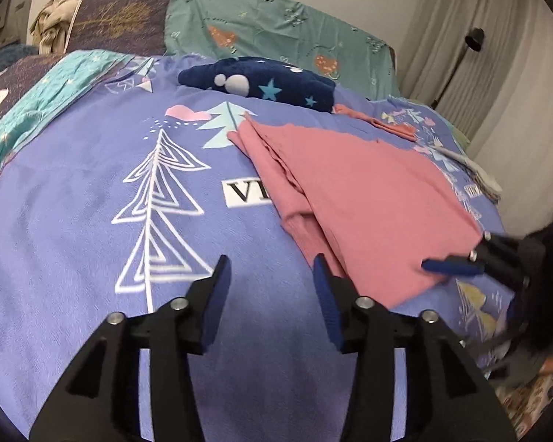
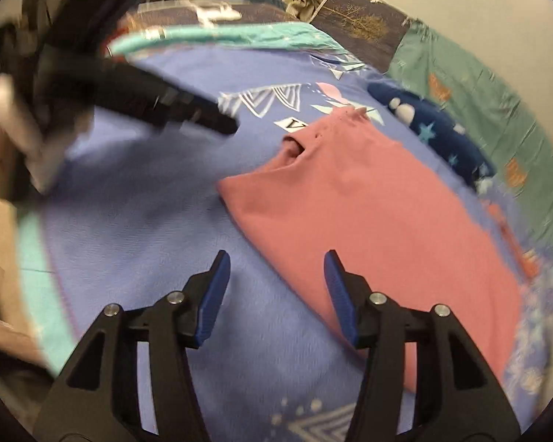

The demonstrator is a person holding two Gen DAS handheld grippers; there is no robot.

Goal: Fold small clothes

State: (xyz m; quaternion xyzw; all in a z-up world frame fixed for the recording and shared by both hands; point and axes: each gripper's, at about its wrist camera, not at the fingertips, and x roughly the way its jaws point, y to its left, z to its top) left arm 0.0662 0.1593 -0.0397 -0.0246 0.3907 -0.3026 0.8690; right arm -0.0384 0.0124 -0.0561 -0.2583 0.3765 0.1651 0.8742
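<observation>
A pink garment (image 1: 365, 199) lies folded flat on the purple printed bedsheet (image 1: 73, 202); it also shows in the right wrist view (image 2: 379, 221). My left gripper (image 1: 271, 269) is open and empty, just left of the garment's near corner, above the sheet. My right gripper (image 2: 276, 265) is open and empty, with its right finger over the garment's near edge. In the left wrist view the right gripper (image 1: 457, 265) shows blurred at the garment's right edge. In the right wrist view the left gripper (image 2: 202, 114) shows blurred at upper left.
A dark blue star-print cloth (image 1: 261, 84) lies beyond the pink garment. An orange garment (image 1: 383, 121) lies at the far right. Teal and dark pillows (image 1: 276, 25) stand at the headboard. A teal blanket (image 1: 37, 107) lies left. Curtains (image 1: 497, 55) hang on the right.
</observation>
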